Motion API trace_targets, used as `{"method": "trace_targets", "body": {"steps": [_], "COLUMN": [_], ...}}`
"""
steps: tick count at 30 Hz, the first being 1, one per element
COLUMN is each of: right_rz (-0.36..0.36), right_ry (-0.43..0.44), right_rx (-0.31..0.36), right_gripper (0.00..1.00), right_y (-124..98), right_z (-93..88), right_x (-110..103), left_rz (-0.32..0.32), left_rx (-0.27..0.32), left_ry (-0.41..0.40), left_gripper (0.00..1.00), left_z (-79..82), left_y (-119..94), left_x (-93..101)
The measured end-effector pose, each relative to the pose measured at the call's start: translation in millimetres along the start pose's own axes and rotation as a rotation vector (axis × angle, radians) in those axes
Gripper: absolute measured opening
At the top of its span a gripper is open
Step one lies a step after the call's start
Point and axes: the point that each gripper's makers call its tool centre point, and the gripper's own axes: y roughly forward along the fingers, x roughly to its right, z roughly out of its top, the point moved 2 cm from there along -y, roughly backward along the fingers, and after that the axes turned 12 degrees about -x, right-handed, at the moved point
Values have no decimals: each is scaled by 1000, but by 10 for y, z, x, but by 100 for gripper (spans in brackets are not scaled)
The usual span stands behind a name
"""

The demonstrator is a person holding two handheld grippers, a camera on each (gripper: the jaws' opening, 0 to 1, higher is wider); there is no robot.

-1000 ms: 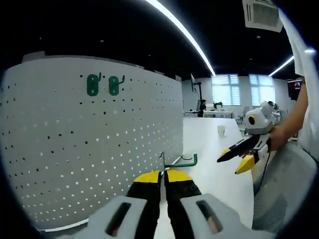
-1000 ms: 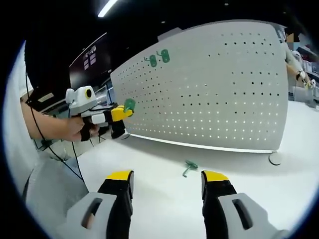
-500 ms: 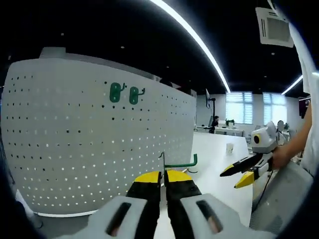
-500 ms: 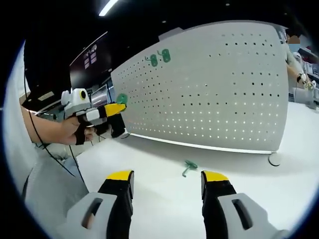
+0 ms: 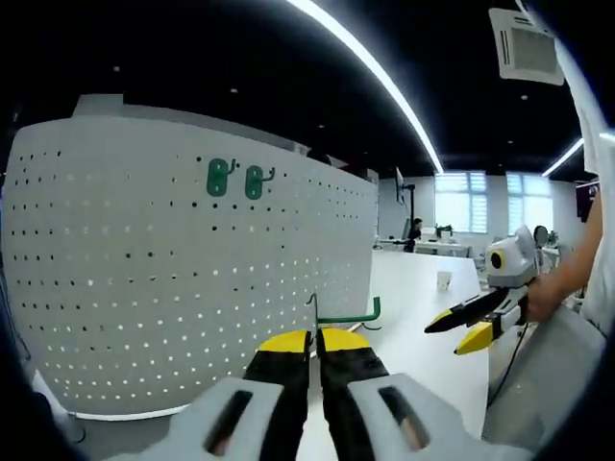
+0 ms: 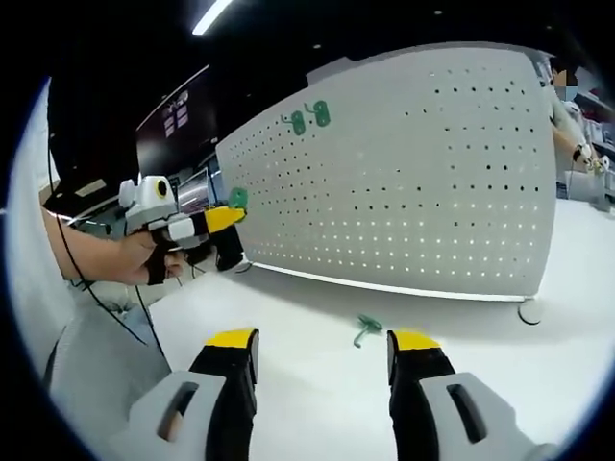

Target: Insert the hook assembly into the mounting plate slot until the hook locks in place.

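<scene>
Looking along my left gripper [image 5: 314, 338], I see its yellow-tipped jaws pressed together on a green hook [image 5: 346, 313], whose thin stem stands up between the tips and whose arm runs out to the right and curls up at the end. Ahead of it stands the white pegboard [image 5: 173, 279], upright on the white table [image 5: 423, 317], with two more green hooks [image 5: 235, 179] already seated side by side high up on its face. My right gripper [image 5: 471, 322] comes in from the right of this view, held in a hand [image 5: 548, 298], its jaws apart with nothing between them. In the right gripper view my own jaws [image 6: 322, 346] stand wide open and empty (a broad stretch of bare table shows between them), and a loose green hook [image 6: 366, 327] lies flat on the table just beyond them, near the foot of the pegboard [image 6: 413, 182] but not touching it. The mounted pair [image 6: 307, 119] shows high on the board's left part here. The left gripper [image 6: 226, 213] appears at the left, close to the board's near edge, with a green piece at its tips. I can read no brand, label or writing anywhere; a dark screen [image 6: 173, 120] behind the board carries pale marks too small to make out.
</scene>
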Motion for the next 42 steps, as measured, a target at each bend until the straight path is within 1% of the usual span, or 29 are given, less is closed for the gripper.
{"method": "trace_targets", "body": {"steps": [1, 3, 4, 6, 7, 9, 13, 17, 20, 25, 26, 28, 32, 34, 42], "right_rz": [3, 30, 30, 56, 55, 55, 73, 70, 74, 76, 77, 88, 103, 107, 134], "right_ry": [-5, -24, -55, -51, -55, -66, -64, -78, -74, -78, -93, -92, -102, -110, -115], "right_rx": [12, 85, 122, 179, 179, 207, 238, 239, 231, 241, 238, 245, 269, 271, 265], "right_gripper": [53, 53, 53, 53, 53, 53, 50, 50, 50, 48, 47, 45, 45, 45, 43], "right_y": [-7, -51, -86, -136, -149, -176, -202, -195, -187, -198, -188, -172, -123, -96, -32], "right_z": [23, 157, 230, 332, 336, 382, 427, 447, 425, 461, 480, 529, 659, 690, 720], "right_x": [-8, -79, -105, -170, -176, -184, -208, -238, -225, -234, -252, -274, -321, -345, -450], "left_rz": [3, 2, 6, 13, 13, 19, 25, 28, 29, 28, 28, 24, 17, 16, 15], "left_rx": [1, -1, -3, -5, -3, -1, 3, 5, 2, 8, 7, 5, 8, 9, 15], "left_ry": [0, -7, -6, -5, -9, -7, -8, -12, -8, -9, -4, 2, 0, -3, 0], "left_gripper": [2, 3, 3, 3, 3, 3, 3, 3, 3, 3, 3, 3, 3, 3, 3], "left_z": [1, -4, -7, -4, -1, 2, 13, 15, 11, 51, 56, 53, 65, 62, 90], "left_y": [-5, -7, -8, -15, -18, -22, -32, -35, -28, -26, -21, -13, -16, -17, -30], "left_x": [0, 0, -4, -13, -17, -34, -44, -47, -48, -35, -29, -18, 16, 21, 44]}}
